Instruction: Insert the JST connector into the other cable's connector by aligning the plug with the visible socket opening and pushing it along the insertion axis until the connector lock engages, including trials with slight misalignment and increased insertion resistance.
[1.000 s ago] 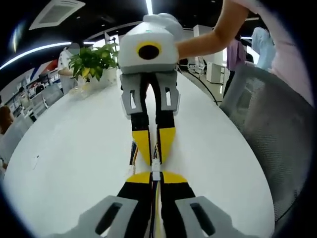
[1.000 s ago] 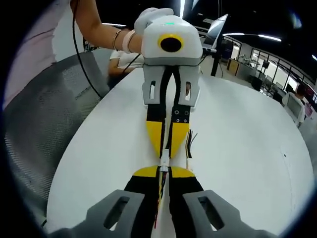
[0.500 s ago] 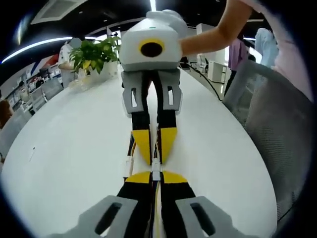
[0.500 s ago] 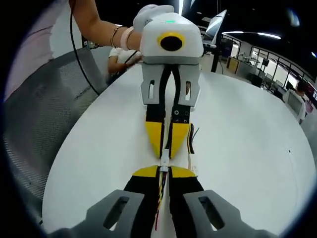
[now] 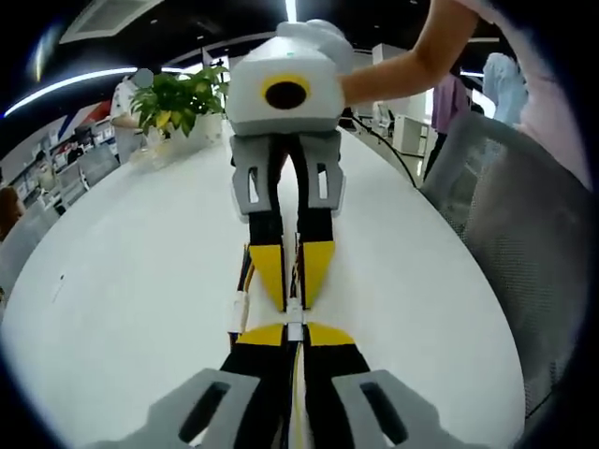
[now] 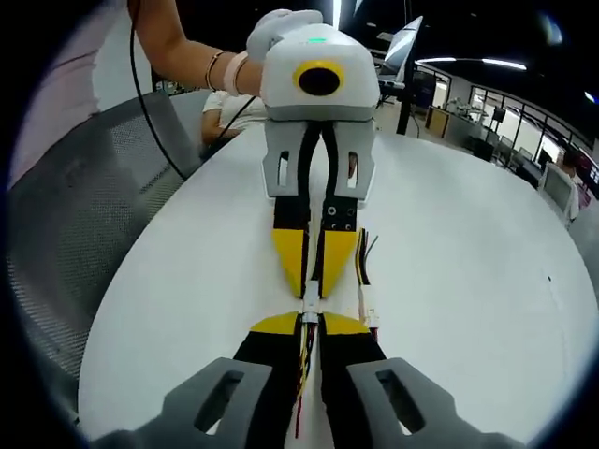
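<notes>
JST connector pair (image 5: 295,318) sits dead centre between the two sets of yellow jaw tips, lifted above the white counter (image 5: 140,281), roughly mid-counter, well in from every edge. Same white joint in the right gripper view (image 6: 310,307). The halves touch; whether the lock has clicked is too small to tell.

Left gripper (image 5: 295,335): jaws pressed together, pinching one connector body with its wires running back between the jaws. Right gripper (image 6: 310,324): same, jaws closed on the mating connector, coloured wires (image 6: 301,360) trailing down between them. The grippers face each other nose to nose, tips almost touching.

A spare white connector end (image 6: 368,316) with loose wires hangs just beside the joint, over the counter.

Outward: potted plant (image 5: 178,103) near the far counter edge, mesh chair (image 5: 524,243) beside the counter edge, a person's arm (image 5: 402,65) holding the right gripper.

Risks, as judgement:
- slight tilt between the halves could make the plug jam, and pushing harder could bend pins
- small housings in flat jaws may slip or twist under extra resistance
- loose wires could catch between the tips and block seating
- stopping early leaves the lock unlatched, so the halves could pull apart
</notes>
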{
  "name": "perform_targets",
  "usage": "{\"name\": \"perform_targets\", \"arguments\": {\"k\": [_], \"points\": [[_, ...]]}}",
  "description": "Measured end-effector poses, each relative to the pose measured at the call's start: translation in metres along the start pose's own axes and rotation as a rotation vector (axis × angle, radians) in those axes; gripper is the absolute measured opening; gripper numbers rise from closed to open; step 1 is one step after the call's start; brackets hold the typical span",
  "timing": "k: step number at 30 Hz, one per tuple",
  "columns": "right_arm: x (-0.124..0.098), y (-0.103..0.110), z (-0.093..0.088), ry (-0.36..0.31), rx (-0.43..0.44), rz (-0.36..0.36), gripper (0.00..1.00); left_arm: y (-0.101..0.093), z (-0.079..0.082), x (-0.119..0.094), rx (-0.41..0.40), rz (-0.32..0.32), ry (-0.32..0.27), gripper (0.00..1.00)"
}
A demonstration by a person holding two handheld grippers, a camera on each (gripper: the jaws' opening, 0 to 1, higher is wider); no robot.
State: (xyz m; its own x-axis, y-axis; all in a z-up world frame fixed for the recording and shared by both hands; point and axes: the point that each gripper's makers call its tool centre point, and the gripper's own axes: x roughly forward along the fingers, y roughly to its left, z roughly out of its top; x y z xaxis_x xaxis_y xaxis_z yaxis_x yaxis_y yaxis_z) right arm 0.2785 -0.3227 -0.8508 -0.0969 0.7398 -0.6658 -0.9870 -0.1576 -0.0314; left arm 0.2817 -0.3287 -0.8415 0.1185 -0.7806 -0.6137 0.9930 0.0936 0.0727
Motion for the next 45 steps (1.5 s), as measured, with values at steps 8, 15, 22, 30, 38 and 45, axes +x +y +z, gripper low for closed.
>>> {"name": "perform_targets", "arguments": {"k": [8,15,22,30,38,45], "points": [[-0.001,-0.001,0.000,-0.011,0.030,-0.031,0.04,0.000,0.000,-0.001,0.005,0.019,0.015,0.01],[-0.001,-0.001,-0.001,-0.027,0.070,-0.057,0.04,0.006,-0.001,0.001,-0.005,0.034,0.017,0.03],[-0.003,-0.002,-0.002,-0.037,0.102,-0.112,0.04,0.008,-0.004,-0.001,-0.071,0.055,0.008,0.06],[-0.006,-0.007,-0.007,-0.032,0.164,-0.170,0.05,0.009,-0.006,-0.001,-0.129,0.060,-0.012,0.11],[-0.021,-0.001,-0.015,-0.055,0.245,-0.248,0.07,0.009,-0.007,0.002,-0.151,0.060,0.001,0.18],[-0.041,0.001,-0.015,-0.097,0.313,-0.320,0.09,0.007,-0.005,-0.006,-0.191,0.078,0.011,0.21]]}}
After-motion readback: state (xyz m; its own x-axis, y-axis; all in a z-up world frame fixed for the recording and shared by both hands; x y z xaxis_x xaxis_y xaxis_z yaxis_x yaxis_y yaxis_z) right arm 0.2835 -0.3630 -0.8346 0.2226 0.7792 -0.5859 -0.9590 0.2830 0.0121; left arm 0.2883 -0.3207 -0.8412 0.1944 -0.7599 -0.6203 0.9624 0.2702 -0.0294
